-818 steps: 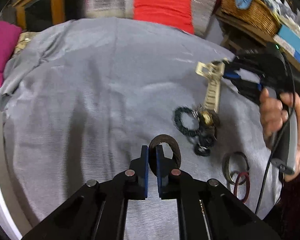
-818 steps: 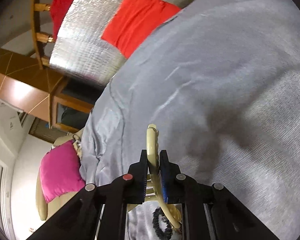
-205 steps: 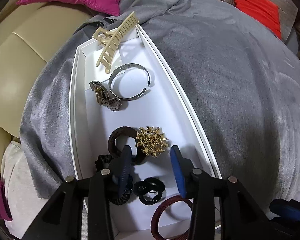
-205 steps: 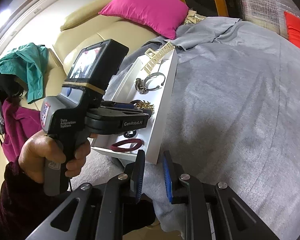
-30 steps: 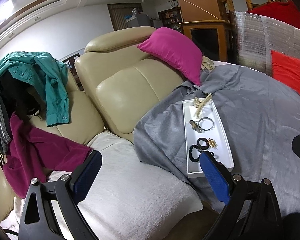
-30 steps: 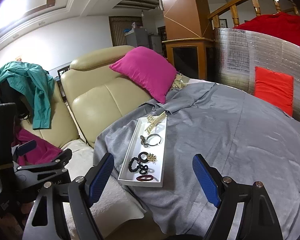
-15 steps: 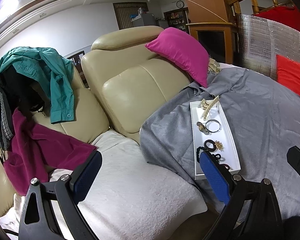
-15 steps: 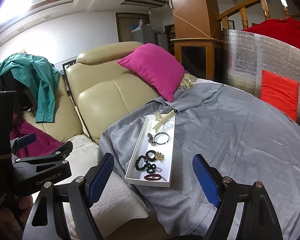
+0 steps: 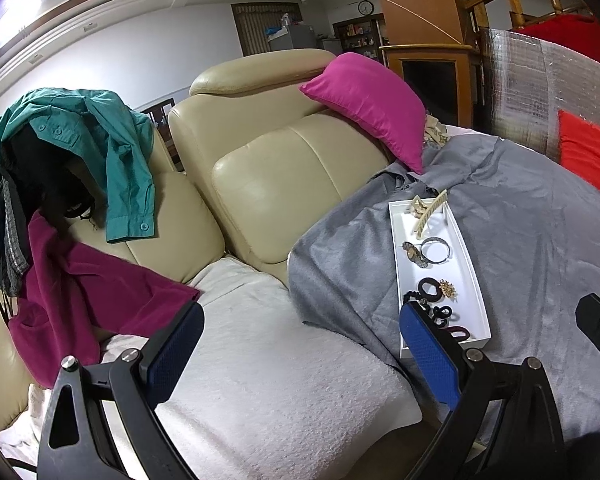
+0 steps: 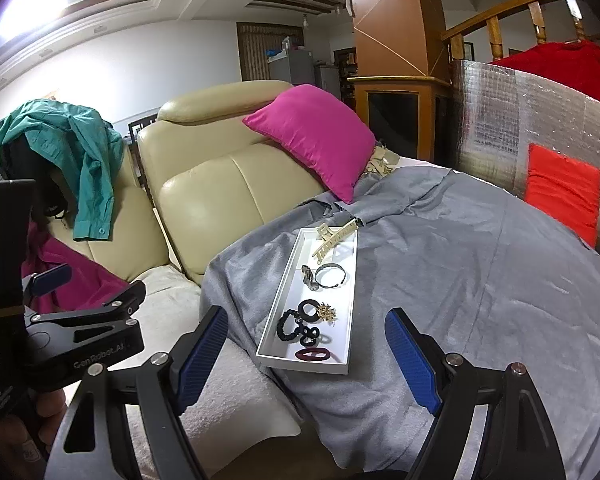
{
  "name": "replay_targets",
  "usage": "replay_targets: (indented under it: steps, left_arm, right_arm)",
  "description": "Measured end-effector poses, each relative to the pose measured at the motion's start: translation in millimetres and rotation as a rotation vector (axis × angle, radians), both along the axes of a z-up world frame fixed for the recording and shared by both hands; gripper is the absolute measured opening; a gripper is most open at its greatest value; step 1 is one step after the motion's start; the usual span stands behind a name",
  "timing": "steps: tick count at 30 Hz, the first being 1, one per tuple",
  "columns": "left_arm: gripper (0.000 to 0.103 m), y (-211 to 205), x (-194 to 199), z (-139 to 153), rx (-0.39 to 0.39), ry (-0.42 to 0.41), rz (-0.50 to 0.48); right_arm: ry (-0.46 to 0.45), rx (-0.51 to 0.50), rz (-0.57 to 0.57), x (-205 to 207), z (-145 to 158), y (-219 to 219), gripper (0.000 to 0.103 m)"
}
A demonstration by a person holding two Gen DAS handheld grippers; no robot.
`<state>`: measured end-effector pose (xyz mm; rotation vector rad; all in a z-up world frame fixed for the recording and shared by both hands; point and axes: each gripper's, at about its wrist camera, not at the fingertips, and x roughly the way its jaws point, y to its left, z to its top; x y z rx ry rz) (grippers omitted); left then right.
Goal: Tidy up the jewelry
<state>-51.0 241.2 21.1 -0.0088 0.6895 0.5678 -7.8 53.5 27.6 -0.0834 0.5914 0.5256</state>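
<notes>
A long white tray (image 10: 350,280) lies on the grey cloth (image 10: 460,272) and also shows in the left wrist view (image 9: 466,252). In it lie a cream hair claw (image 10: 336,238), a silver bangle (image 10: 330,274), a watch (image 10: 309,278), a gold brooch (image 10: 326,312), black scrunchies (image 10: 290,326) and a dark red ring (image 10: 314,355). My left gripper (image 9: 300,344) is wide open and empty, held back from the tray. My right gripper (image 10: 306,350) is wide open and empty, also back from the tray.
A beige leather sofa (image 9: 276,184) stands left of the cloth, with a pink cushion (image 9: 368,100), a teal shirt (image 9: 100,136) and magenta cloth (image 9: 80,292). A white towel (image 9: 292,392) covers the seat. A red pad (image 10: 564,196) lies far right.
Both grippers have drifted a little to the left and nearer, so the tray sits slightly further right in the views. Both stay wide open.
</notes>
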Motion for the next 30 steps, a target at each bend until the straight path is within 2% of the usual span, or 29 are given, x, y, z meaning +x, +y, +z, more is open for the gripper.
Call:
replay_targets:
  steps: [26,30]
  left_arm:
    - [0.098,12,-6,-4,-0.011,-0.024,-0.020]
    - [0.098,15,-2,-7,-0.012,-0.011,0.003]
  right_arm:
    - [0.007,-0.030,-0.047,-5,-5,14,0.084]
    - [0.014,-0.021,-0.039,0,-6,13,0.084]
